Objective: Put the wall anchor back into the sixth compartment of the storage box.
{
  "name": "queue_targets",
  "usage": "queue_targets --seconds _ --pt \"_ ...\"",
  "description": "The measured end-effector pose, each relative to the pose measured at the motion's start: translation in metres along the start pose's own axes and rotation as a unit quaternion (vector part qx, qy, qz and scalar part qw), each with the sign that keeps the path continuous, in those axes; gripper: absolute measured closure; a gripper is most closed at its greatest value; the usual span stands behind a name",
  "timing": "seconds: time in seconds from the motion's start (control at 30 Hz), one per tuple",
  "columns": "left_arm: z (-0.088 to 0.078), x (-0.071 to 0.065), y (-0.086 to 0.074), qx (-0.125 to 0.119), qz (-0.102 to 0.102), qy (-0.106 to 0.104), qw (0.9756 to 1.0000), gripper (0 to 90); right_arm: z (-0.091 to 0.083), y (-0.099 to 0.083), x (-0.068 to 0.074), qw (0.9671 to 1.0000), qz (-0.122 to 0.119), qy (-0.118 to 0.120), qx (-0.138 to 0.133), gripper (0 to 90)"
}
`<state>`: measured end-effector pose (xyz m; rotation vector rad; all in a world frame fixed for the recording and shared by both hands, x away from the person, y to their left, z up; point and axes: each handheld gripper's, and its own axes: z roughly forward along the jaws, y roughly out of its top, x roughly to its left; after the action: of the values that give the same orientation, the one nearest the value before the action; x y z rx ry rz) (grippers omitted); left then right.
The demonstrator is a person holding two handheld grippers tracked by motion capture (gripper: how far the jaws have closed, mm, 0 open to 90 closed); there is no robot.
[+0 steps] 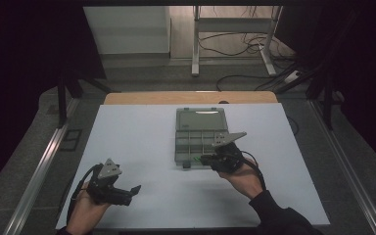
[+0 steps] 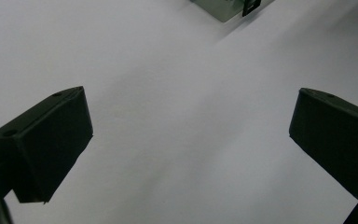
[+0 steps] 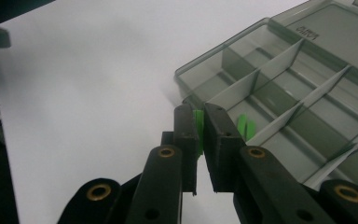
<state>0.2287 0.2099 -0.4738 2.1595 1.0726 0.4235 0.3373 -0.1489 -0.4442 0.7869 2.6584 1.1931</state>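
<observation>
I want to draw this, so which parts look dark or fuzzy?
High view: dim room, black edges, the white table sheet is brightest. Left gripper view: the compartment box casts a soft shadow. Right gripper view: the right tongs look close and blurry around a green piece.

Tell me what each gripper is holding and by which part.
Right gripper pinches a green piece by its lower end, at the organizer box. Left gripper is open, holding nothing.

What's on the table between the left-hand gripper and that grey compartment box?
Nothing: bare white table separates the left gripper from the grey compartment box, as the high view and the left gripper view show.
</observation>
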Motion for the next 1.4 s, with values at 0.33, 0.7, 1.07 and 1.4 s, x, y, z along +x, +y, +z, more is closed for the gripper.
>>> queue_targets --seconds 0.33,0.7,1.07,1.4 --pt "0.0 0.0 0.0 0.001 0.001 -0.001 1.0 0.0 0.008 0.007 -0.016 0.9998 0.007 -0.02 0.0 83.7" --pt "0.0 0.0 0.0 0.002 0.002 -0.002 1.0 0.0 0.025 0.013 -0.024 0.9995 0.014 -0.029 0.007 83.7" --pt "0.001 -0.001 0.0 0.003 0.004 -0.003 1.0 0.0 0.041 0.014 -0.034 0.9988 0.021 -0.041 0.017 83.7" --pt "0.001 -0.001 0.0 0.004 0.006 -0.005 1.0 0.0 0.056 0.013 -0.038 0.998 0.014 -0.054 0.03 83.6"
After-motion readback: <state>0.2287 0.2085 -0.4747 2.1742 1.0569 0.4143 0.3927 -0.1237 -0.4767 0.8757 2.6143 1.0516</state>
